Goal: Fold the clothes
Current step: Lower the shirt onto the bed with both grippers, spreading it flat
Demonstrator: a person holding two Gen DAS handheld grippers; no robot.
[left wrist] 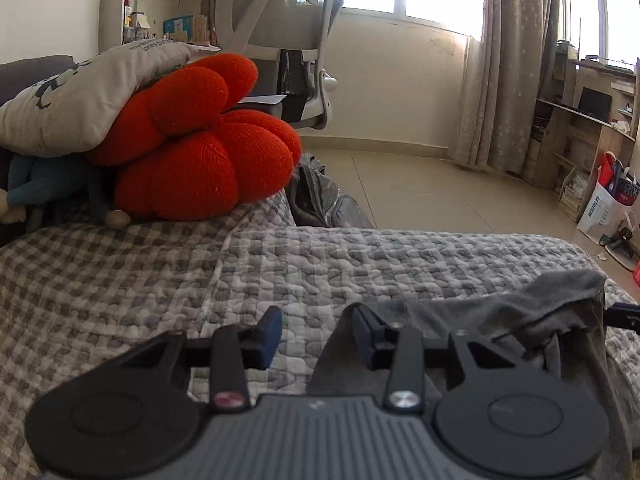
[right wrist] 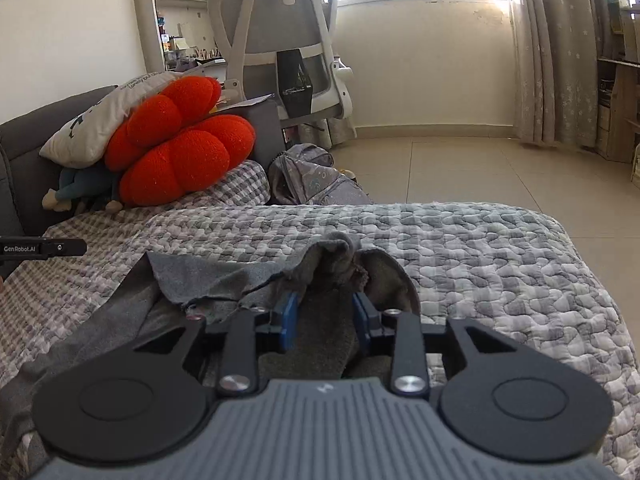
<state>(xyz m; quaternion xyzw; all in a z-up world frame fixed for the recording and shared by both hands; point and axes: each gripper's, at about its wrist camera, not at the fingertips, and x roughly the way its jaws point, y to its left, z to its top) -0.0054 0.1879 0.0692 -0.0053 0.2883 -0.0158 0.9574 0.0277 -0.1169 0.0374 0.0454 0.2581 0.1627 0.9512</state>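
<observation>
Grey garment [right wrist: 256, 276] bunched near the quilted cover's [left wrist: 400, 256] near edge. Left gripper [left wrist: 316, 338] spread, empty; right gripper [right wrist: 325, 314] spread, cloth slack between pads. Likely releasing a fold; next, regrasp an edge.

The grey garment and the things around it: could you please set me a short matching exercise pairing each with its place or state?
Things:
1. grey garment
2. red cushion
3. office chair
4. left gripper

Places or states:
A. on the floor beyond the bed
B. crumpled on the quilt
C. jaws apart, nothing between them
D. under a white pillow

Pairs: 1-B, 2-D, 3-A, 4-C
</observation>
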